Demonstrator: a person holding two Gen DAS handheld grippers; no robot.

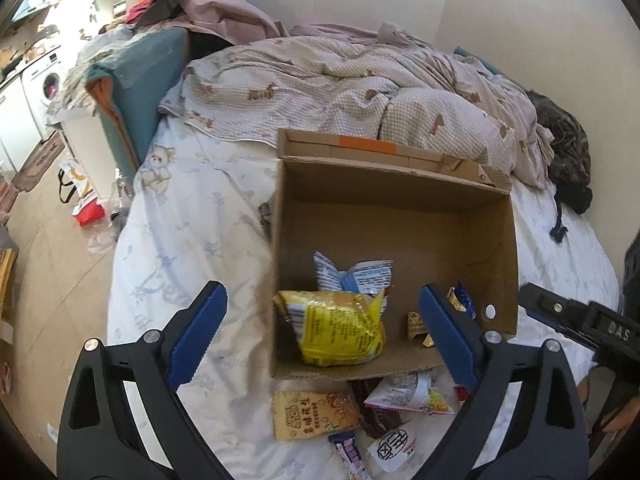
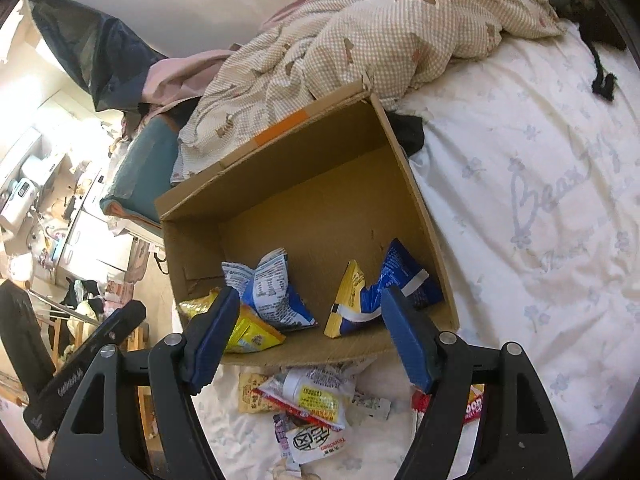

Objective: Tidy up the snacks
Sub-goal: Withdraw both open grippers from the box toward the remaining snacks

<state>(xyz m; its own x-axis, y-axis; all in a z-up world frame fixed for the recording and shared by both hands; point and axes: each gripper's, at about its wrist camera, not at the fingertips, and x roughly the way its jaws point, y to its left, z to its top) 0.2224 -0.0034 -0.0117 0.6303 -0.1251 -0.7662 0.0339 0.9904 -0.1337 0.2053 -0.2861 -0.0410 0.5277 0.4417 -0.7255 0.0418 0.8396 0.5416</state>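
Note:
An open cardboard box point(image 1: 400, 220) point(image 2: 320, 184) lies on the white bed sheet. Inside it are a yellow snack bag point(image 1: 340, 328) point(image 2: 248, 332), a crumpled white-and-blue bag point(image 1: 352, 276) point(image 2: 272, 288) and a yellow-and-blue bag point(image 2: 376, 296). Small packets point(image 1: 416, 322) lie by its right wall. In front of the box sits a loose pile of snack packets point(image 1: 380, 412) point(image 2: 316, 400). My left gripper point(image 1: 322, 298) hovers open over the box's near edge, nothing between its blue pads. My right gripper point(image 2: 310, 300) is also open and empty, above the same edge.
A rumpled checked duvet point(image 1: 360, 80) lies behind the box. A dark garment point(image 1: 568, 152) is at the far right of the bed. The bed's left edge drops to a cluttered floor point(image 1: 48, 240), with a teal cushion point(image 1: 140, 92) beside it. Bare sheet point(image 2: 540, 200) spreads right of the box.

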